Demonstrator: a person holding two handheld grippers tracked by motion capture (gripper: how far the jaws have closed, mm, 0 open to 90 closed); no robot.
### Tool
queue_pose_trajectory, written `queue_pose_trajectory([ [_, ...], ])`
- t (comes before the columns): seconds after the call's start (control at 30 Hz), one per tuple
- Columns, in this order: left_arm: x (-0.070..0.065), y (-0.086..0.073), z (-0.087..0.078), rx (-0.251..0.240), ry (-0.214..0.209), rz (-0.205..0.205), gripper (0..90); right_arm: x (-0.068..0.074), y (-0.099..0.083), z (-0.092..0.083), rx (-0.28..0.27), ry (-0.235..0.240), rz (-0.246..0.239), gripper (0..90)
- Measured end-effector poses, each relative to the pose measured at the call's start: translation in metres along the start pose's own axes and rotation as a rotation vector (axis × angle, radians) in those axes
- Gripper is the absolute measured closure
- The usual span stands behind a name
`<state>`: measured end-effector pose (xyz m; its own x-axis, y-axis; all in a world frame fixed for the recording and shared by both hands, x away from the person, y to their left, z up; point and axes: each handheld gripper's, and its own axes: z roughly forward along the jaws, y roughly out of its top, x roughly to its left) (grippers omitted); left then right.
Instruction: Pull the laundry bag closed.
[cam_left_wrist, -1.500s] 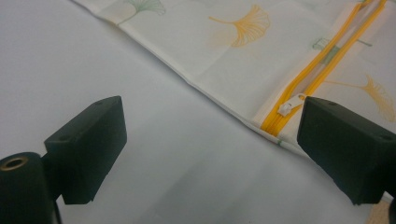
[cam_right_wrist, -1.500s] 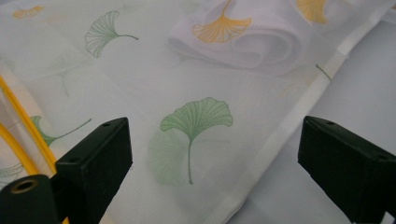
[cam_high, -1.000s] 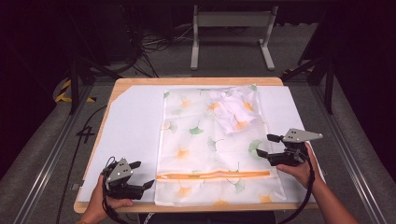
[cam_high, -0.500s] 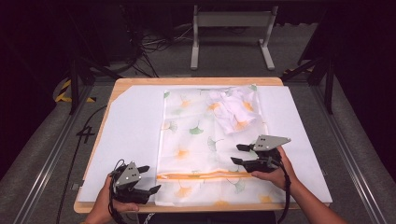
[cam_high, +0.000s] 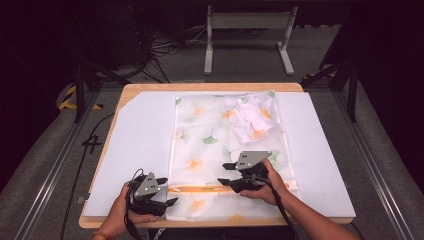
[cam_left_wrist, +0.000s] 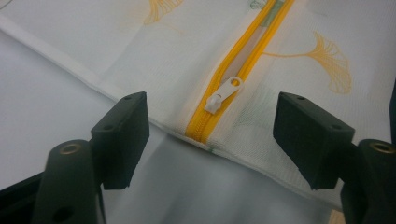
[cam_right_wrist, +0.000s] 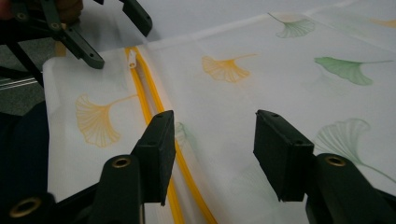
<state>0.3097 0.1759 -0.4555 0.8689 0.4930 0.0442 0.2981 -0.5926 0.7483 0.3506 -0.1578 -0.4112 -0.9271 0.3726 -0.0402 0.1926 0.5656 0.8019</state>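
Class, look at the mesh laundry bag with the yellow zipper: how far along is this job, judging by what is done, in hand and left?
Done: white clothing already lies inside the laundry bag. In hand: the left gripper has been closing, open around the white zipper pull without touching it; the right gripper, also closing, hovers open over the mesh beside the yellow zipper. Left: gripping the pull and drawing it along the zipper, which looks open.

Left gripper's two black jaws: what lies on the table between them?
In the left gripper view, the white zipper pull on the yellow zipper at the mesh bag's edge lies between the open jaws of the left gripper, untouched.
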Motion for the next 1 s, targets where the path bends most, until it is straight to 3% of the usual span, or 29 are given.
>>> queue_pose_trajectory([
  [0.2,0.002,0.0,-0.002,-0.02,-0.031,0.026,55.9,0.01,0.011,0.025,0.002,0.044,-0.017,54.0],
  [0.47,0.006,-0.002,-0.006,-0.028,-0.023,0.037,85.0,0.022,0.023,0.046,0.0,0.085,-0.043,67.2],
  [0.63,0.0,-0.003,-0.015,-0.051,-0.022,0.048,90.0,0.032,0.032,0.064,0.012,0.108,-0.05,76.7],
  [0.73,-0.007,-0.003,-0.017,-0.056,-0.056,0.068,90.0,0.036,0.036,0.074,0.024,0.111,-0.045,76.7],
  [0.83,-0.015,-0.004,-0.014,-0.005,-0.088,0.121,90.0,0.038,0.041,0.083,0.036,0.122,-0.025,71.2],
  [0.9,-0.017,-0.008,-0.011,0.023,-0.103,0.123,90.0,0.043,0.043,0.089,0.046,0.133,-0.021,70.5],
  [1.0,-0.017,-0.01,-0.01,0.021,-0.107,0.106,90.0,0.047,0.044,0.095,0.06,0.138,-0.022,67.3],
])
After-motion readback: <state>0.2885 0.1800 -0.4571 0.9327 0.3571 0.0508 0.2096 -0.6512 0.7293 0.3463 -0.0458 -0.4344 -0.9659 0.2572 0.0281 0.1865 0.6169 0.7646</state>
